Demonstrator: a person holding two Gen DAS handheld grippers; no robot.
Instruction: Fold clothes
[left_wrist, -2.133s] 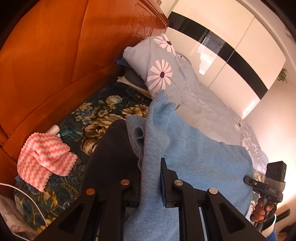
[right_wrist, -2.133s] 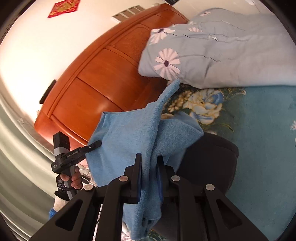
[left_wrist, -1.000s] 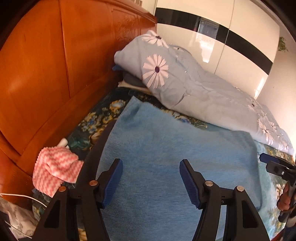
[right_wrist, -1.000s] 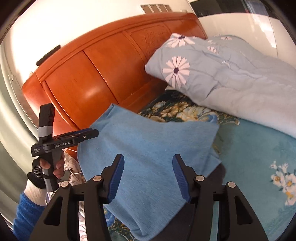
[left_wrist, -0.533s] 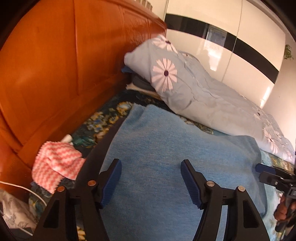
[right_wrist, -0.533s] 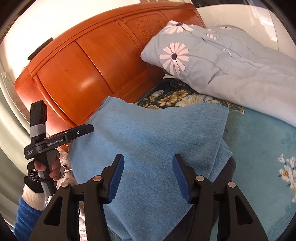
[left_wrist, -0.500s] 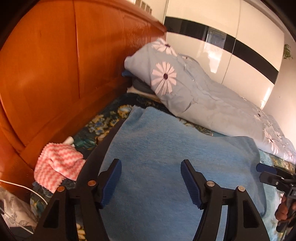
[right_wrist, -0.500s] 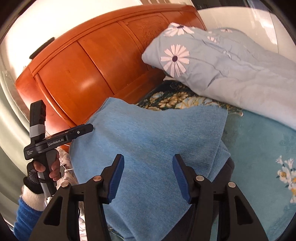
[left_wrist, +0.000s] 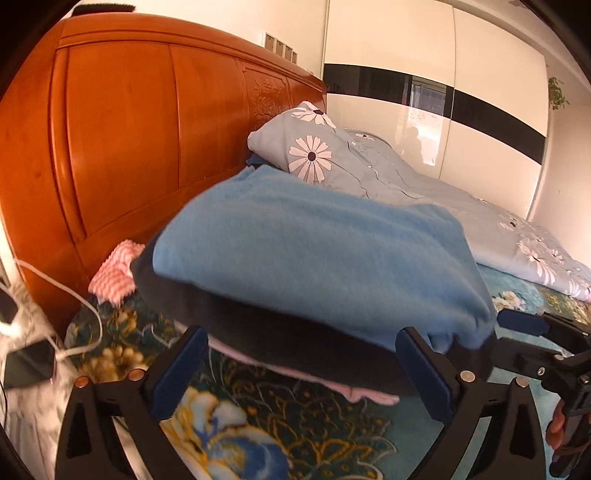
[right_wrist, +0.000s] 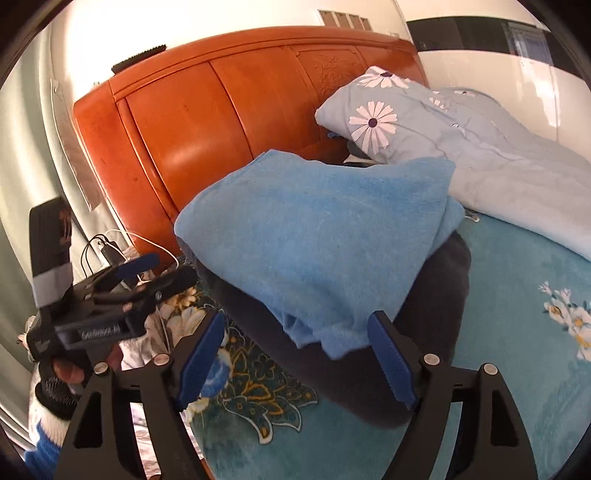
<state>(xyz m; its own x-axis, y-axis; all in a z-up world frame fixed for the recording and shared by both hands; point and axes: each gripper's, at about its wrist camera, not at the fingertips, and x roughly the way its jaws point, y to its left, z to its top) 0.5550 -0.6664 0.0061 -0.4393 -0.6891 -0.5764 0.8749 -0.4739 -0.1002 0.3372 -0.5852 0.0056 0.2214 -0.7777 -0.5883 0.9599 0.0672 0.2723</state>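
Note:
A folded light blue towel (left_wrist: 310, 254) (right_wrist: 325, 243) lies on top of a folded dark garment (left_wrist: 295, 343) (right_wrist: 424, 332), with a strip of pink cloth (left_wrist: 332, 384) showing under the pile. The pile rests on the floral bedspread. My left gripper (left_wrist: 303, 369) sits just in front of the pile, its jaws opening wide, nothing pressed between its pads. My right gripper (right_wrist: 299, 354) faces the pile's near corner, jaws opening too, and the towel's corner hangs between them untouched. In the right wrist view a gloved hand holds the left gripper (right_wrist: 147, 273) at the left.
An orange wooden headboard (left_wrist: 147, 147) (right_wrist: 229, 129) stands behind the pile. A grey daisy-print quilt (left_wrist: 369, 162) (right_wrist: 461, 147) lies at the back right. A pink-and-white zigzag cloth (left_wrist: 114, 277) lies left of the pile. A phone (left_wrist: 26, 362) and white cable (left_wrist: 74, 295) rest at the bed's left edge.
Both grippers have drawn back from the towel and dropped lower, and their jaws have spread wider. The blue towel stays on the pile.

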